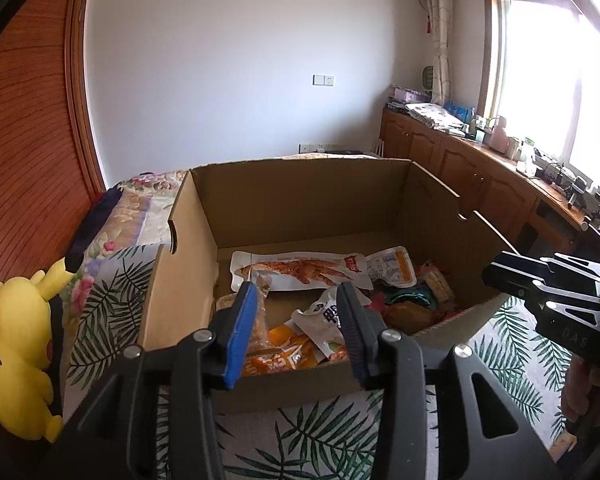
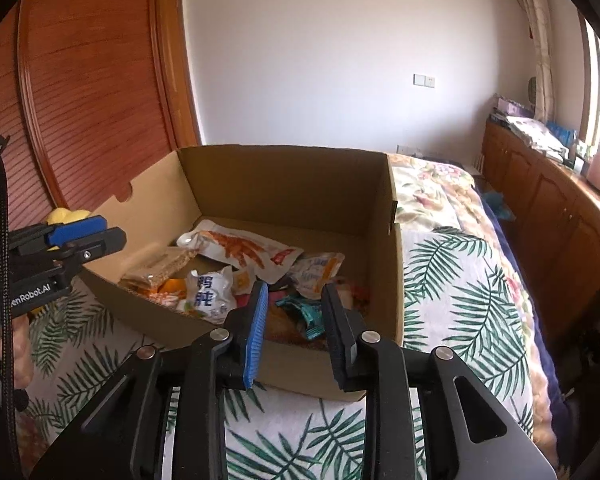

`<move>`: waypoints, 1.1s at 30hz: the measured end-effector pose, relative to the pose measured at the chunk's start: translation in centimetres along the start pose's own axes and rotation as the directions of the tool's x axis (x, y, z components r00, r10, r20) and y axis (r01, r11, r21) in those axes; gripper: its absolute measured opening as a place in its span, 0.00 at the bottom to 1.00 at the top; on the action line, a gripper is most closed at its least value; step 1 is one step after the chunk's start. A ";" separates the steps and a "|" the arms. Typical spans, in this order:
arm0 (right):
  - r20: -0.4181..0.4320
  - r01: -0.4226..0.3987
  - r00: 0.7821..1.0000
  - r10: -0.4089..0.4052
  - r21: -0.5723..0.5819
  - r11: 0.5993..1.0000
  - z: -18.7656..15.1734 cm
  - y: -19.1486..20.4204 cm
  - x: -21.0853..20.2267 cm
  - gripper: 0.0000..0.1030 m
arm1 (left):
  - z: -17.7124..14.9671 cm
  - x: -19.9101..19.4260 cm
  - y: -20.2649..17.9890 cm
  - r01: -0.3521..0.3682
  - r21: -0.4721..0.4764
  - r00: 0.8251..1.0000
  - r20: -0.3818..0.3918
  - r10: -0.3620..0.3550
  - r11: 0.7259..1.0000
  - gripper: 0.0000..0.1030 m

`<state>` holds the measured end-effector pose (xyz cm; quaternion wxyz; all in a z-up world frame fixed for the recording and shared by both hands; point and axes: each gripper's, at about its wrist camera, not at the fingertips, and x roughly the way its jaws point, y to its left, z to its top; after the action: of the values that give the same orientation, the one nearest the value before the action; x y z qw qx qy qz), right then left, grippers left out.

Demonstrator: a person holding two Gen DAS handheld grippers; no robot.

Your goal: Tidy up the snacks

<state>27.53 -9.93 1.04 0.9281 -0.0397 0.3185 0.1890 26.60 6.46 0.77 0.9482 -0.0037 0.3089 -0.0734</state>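
Observation:
An open cardboard box (image 1: 300, 200) stands on a bed with a palm-leaf cover; it also shows in the right wrist view (image 2: 284, 180). Inside lie several snack packets: a long white pack with orange strips (image 1: 300, 270) (image 2: 240, 246), a white pouch with blue print (image 2: 208, 294) (image 1: 320, 320), an orange packet (image 1: 284, 356) and a teal wrapper (image 2: 306, 314). My left gripper (image 1: 298, 292) is open and empty above the box's near edge. My right gripper (image 2: 294, 290) is open and empty over the near right corner.
A yellow plush toy (image 1: 16, 352) lies left of the box. A wooden wardrobe (image 2: 80, 92) stands behind it. Low wooden cabinets (image 1: 460, 160) with clutter run under the window at right. The palm-leaf cover (image 2: 452, 288) lies around the box.

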 end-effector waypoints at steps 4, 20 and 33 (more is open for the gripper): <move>0.022 -0.011 1.000 0.011 -0.020 1.000 -0.4 1.0 -1.7 0.26 | -0.2 -1.7 -0.6 0.011 0.017 1.000 0.025 -0.012 1.000 0.41; 0.121 -0.030 0.992 0.036 -0.053 0.998 -3.3 5.3 -8.9 0.28 | -2.1 -8.9 -1.9 0.005 0.098 0.995 0.098 -0.015 0.995 0.49; 0.108 -0.008 0.994 0.015 -0.065 0.998 -7.0 7.2 -9.7 0.31 | -6.2 -10.2 -1.1 0.040 0.056 0.997 0.065 -0.044 0.998 0.50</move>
<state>13.70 -7.83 1.68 0.9410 -0.0575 0.2618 0.2065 14.64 7.06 1.80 0.9559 0.0134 0.2752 -0.1015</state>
